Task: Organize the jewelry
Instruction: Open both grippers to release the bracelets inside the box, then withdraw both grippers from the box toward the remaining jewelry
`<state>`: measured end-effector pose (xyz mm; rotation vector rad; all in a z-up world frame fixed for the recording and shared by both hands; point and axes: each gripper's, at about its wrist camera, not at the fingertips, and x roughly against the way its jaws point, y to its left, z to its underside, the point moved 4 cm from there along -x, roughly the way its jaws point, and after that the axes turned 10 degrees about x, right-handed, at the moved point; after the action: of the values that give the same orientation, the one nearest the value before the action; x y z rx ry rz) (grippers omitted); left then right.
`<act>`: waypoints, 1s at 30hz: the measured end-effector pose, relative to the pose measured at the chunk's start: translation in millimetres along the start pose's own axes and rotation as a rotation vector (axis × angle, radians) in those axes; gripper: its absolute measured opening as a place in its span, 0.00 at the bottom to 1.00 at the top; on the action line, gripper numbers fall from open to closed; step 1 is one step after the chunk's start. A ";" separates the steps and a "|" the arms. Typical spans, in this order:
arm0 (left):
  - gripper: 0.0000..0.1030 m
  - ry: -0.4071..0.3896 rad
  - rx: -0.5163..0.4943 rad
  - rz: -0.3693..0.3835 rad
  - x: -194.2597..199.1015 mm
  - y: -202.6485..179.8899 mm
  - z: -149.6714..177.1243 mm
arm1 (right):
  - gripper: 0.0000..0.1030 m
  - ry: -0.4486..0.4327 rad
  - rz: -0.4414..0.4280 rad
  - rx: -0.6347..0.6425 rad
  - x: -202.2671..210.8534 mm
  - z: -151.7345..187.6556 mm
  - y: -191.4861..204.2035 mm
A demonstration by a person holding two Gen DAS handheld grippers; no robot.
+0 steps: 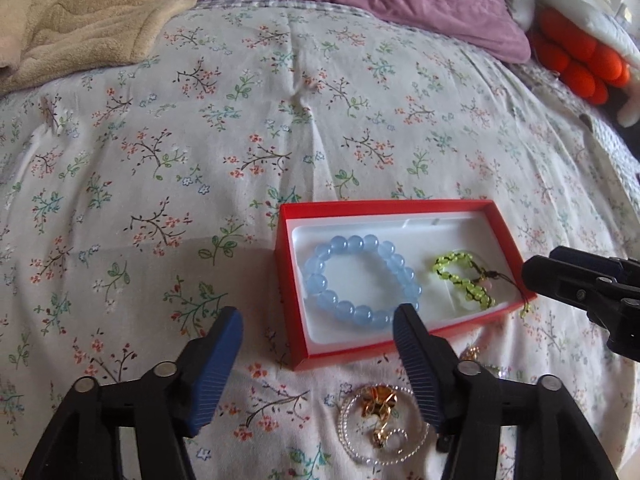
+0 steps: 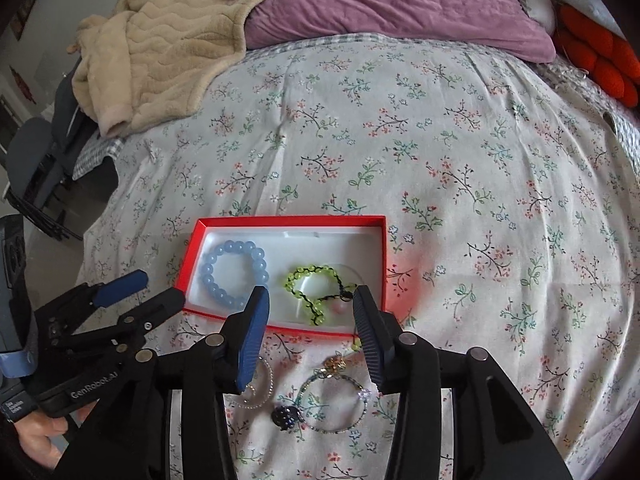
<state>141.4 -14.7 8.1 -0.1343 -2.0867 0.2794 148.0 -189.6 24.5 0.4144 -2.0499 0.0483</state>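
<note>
One box (image 2: 384,240), two boxed bracelets (image 2: 234,272), loose ones beside

A home bedroom: a bed under a white floral quilt (image 2: 440,152), a purple velvety pillow (image 2: 400,4), a crumpled beige fleece blanket (image 2: 172,40).

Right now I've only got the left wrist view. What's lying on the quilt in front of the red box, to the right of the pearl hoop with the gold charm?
Observer: A thin bangle with a dark blue bead lies on the quilt, apart from the red box.
Operator: Is the right gripper holding anything?
Observer: No. The right gripper is open, with nothing between its fingers.
Operator: Anything past the bed's left edge?
Observer: What looks like a dark chair stands on the floor there.
</note>
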 end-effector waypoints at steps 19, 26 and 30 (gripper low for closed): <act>0.91 0.077 -0.012 -0.116 8.4 27.8 44.3 | 0.63 0.098 0.054 -0.099 18.2 63.7 -40.1; 0.91 0.137 -0.022 -0.113 1.1 36.1 61.6 | 0.64 0.139 0.048 -0.099 14.6 83.0 -41.3; 0.91 0.169 -0.014 -0.111 -4.0 41.0 67.6 | 0.64 0.170 0.049 -0.101 8.3 92.0 -42.8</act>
<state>84.4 14.4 -38.5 -0.0480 -1.9212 0.1794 80.1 -251.0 -20.0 0.2874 -1.8856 0.0094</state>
